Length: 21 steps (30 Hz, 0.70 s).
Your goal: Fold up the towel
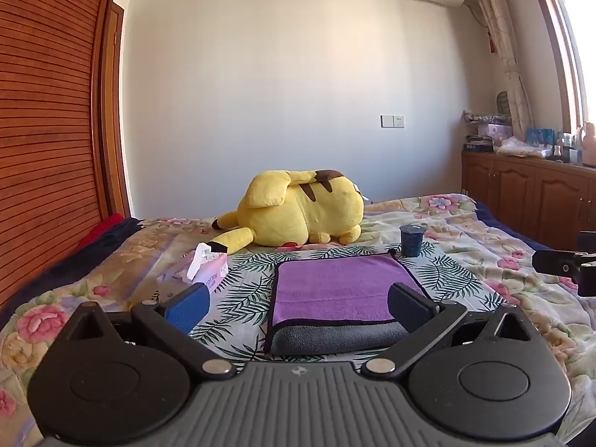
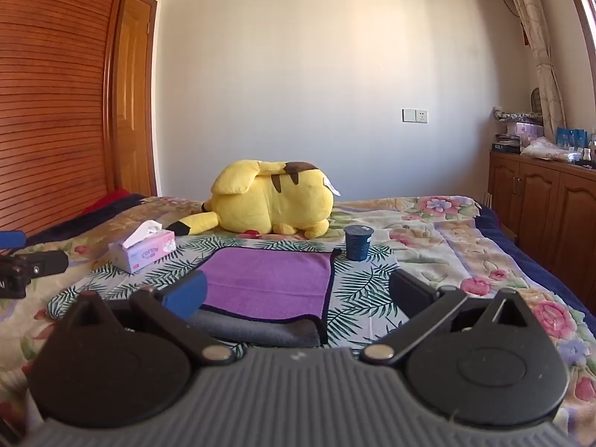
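A purple towel (image 1: 341, 287) with a dark border lies folded on the leaf-print cloth on the bed; its grey underside shows along the near edge (image 1: 335, 339). My left gripper (image 1: 298, 307) is open and empty, hovering just in front of the towel's near edge. The towel also shows in the right wrist view (image 2: 268, 279), ahead and slightly left. My right gripper (image 2: 296, 292) is open and empty, close above the towel's near right corner. Each gripper's side shows at the edge of the other's view.
A yellow plush toy (image 1: 301, 206) lies behind the towel. A dark blue cup (image 1: 411, 240) stands at the towel's far right corner. A pink tissue box (image 1: 201, 273) sits to the left. A wooden wardrobe (image 1: 44, 130) is left; cabinets (image 1: 529, 197) are right.
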Tool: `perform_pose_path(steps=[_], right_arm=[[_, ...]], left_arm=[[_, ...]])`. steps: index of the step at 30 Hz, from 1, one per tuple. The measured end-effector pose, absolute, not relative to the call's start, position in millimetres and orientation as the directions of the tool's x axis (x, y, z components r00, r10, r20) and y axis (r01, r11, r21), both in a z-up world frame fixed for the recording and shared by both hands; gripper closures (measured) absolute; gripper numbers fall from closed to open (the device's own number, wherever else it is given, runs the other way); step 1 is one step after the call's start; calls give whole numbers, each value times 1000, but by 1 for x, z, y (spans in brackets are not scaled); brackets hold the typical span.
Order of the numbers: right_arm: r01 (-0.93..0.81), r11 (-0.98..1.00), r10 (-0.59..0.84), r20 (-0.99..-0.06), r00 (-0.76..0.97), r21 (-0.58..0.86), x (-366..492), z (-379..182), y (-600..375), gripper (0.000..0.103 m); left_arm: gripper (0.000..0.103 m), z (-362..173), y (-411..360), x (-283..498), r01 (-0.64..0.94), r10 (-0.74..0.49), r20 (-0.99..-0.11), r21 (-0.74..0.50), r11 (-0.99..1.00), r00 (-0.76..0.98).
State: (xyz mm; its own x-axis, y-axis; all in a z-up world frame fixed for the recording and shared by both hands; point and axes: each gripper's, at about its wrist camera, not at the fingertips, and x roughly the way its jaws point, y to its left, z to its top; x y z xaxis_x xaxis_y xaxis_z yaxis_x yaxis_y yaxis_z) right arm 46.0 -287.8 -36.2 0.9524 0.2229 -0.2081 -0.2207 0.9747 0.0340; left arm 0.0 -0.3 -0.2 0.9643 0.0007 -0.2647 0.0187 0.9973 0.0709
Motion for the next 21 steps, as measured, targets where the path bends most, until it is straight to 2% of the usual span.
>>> perform_pose_path(steps=[21], right_arm=[[-214,976,216,-201,955,33,45,-36,-294,0]], left_arm=[[16,0,-1,0,19,1,-264,73,997,965]])
